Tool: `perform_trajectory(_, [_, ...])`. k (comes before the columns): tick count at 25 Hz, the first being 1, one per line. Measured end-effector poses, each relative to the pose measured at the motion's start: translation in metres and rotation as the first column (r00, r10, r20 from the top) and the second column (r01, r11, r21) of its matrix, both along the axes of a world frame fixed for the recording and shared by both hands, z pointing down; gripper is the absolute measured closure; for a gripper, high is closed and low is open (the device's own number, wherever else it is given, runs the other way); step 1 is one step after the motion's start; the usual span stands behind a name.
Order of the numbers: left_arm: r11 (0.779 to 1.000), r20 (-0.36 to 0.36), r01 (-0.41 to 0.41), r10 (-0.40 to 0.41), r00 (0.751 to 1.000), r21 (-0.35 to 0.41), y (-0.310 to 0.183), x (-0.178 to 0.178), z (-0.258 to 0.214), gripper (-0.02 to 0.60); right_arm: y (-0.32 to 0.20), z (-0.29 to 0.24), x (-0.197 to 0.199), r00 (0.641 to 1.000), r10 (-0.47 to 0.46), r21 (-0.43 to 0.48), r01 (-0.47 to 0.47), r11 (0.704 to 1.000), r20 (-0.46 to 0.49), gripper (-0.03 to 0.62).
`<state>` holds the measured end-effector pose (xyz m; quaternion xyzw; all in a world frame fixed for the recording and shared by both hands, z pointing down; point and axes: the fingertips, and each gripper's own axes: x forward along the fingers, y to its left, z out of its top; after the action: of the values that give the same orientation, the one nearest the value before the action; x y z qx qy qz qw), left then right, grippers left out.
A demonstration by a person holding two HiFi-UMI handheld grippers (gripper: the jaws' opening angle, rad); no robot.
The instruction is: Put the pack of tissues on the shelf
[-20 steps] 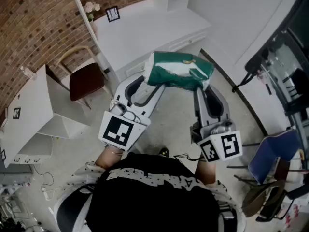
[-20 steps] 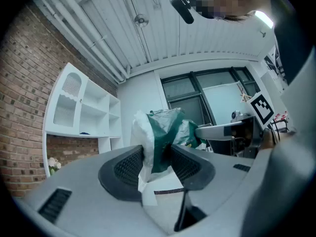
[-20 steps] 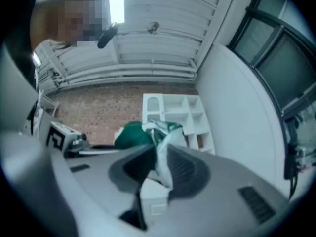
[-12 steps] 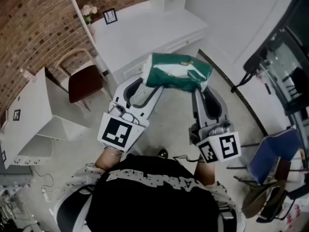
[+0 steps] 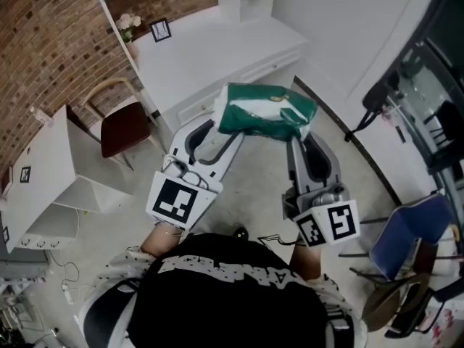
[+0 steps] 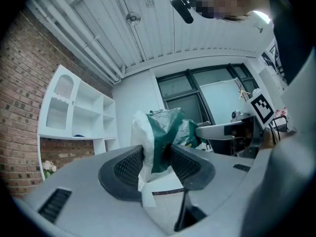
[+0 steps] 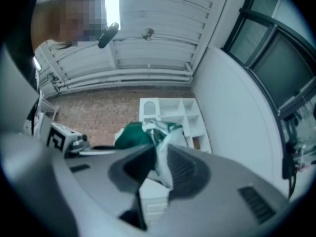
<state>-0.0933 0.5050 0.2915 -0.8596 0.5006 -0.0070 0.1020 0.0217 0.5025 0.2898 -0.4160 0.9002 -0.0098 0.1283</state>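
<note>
Holding | left gripper (image 6: pixel 157 158) and right gripper (image 7: pixel 159 168) clamp pack of tissues (image 5: pixel 264 111) | green-white, crumpled wrap

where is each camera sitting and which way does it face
Head view: on the person's head, facing steeply down at the pack of tissues between left gripper and right gripper; black-shirted torso shows.
Left gripper view: on that gripper, facing up along its jaws, shut on the pack, toward the shelf; person's head above.
Right gripper view: likewise, jaws shut on the pack; head top left.
Shared: both gripper views show pack and shelf.
</note>
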Motion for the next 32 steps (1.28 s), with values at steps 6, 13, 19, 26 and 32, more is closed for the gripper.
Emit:
perform_trajectory(6, [1.0,0.014,-0.018,0.018,1.0,0.001,-0.001,0.017,0.0,0.391,0.001,0.002,0.016,1.0,0.017,-0.002,-0.017,1.0,0.012,0.491])
perform_trajectory(13, [0.998,0.014,-0.064,0.064,0.998,0.006,-0.006,0.046,0.002,0.391,0.002,0.003,0.046,0.998,0.063,0.004,-0.064,0.998,0.017,0.491])
perform_trajectory(19, [0.995,0.026,-0.096,0.096,0.995,0.004,-0.014,0.063,0.005,0.391,-0.003,0.007,0.063,0.995,0.092,-0.006,-0.092,0.996,0.027,0.491])
perform_trajectory(26, [0.988,0.016,-0.152,0.152,0.988,-0.004,-0.035,0.078,0.01,0.391,-0.018,0.013,0.077,0.989,0.15,-0.026,-0.149,0.988,0.018,0.491])
perform_trajectory(32, [0.976,-0.01,-0.219,0.219,0.976,-0.001,-0.069,0.091,0.017,0.391,-0.044,0.017,0.089,0.976,0.217,-0.023,-0.217,0.976,-0.011,0.491])
